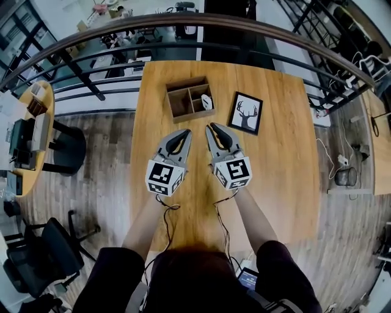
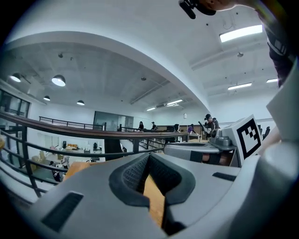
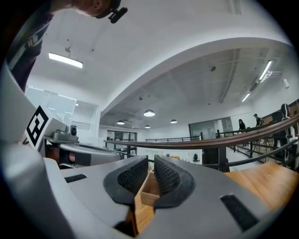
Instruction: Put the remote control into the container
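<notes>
Plastic remote control [image 1: 206, 101] seems light, stiff, slippery; hold its long sides. Left gripper [image 1: 186, 132] jaws together, right gripper [image 1: 211, 126] jaws barely apart, empty.

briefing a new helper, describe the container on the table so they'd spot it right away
On the far half of the wooden table by the curved railing is a framed deer picture. Just left of it is the container: an open-topped wooden box split into compartments, the only box there, with a white remote control in its right side.
</notes>
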The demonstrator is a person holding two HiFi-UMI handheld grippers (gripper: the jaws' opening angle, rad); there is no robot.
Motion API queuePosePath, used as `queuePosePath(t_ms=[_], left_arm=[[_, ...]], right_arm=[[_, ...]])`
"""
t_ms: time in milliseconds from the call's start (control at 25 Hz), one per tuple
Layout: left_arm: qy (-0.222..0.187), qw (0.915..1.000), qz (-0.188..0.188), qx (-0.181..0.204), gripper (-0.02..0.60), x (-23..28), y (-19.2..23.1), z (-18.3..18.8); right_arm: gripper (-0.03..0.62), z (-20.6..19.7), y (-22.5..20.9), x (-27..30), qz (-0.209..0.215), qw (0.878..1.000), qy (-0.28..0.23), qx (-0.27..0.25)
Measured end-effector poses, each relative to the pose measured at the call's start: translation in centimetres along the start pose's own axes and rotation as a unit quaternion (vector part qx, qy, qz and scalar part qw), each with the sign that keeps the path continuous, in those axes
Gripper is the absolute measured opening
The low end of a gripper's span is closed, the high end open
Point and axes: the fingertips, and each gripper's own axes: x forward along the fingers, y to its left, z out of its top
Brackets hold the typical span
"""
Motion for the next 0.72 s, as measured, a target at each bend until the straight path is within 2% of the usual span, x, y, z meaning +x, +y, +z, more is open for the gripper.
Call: queuePosePath(t_ms=[160,360,560,720], left_arm=[[-0.022,0.9994,-0.018,0.020,0.011,-4.1,-2.4,3.4],[-0.050,0.9971,-0.033,0.046,0.011,-9.2,-5.0,6.6],[-0.064,0.9951,-0.041,0.064,0.011,-12.4,-7.2,7.9],[-0.067,0.9948,-0.041,0.065,0.011,-14.2,-7.8,8.4]], right_arm=[[0.036,4.3,3.6,-3.8,0.012,0.999,-0.027,-0.010],[0.020,7.6,7.7,-7.8,0.020,0.998,-0.054,-0.020],[0.018,10.1,10.2,-10.7,0.007,0.996,-0.085,-0.023],[0.017,10.8,12.6,-11.6,0.013,0.995,-0.087,-0.038]])
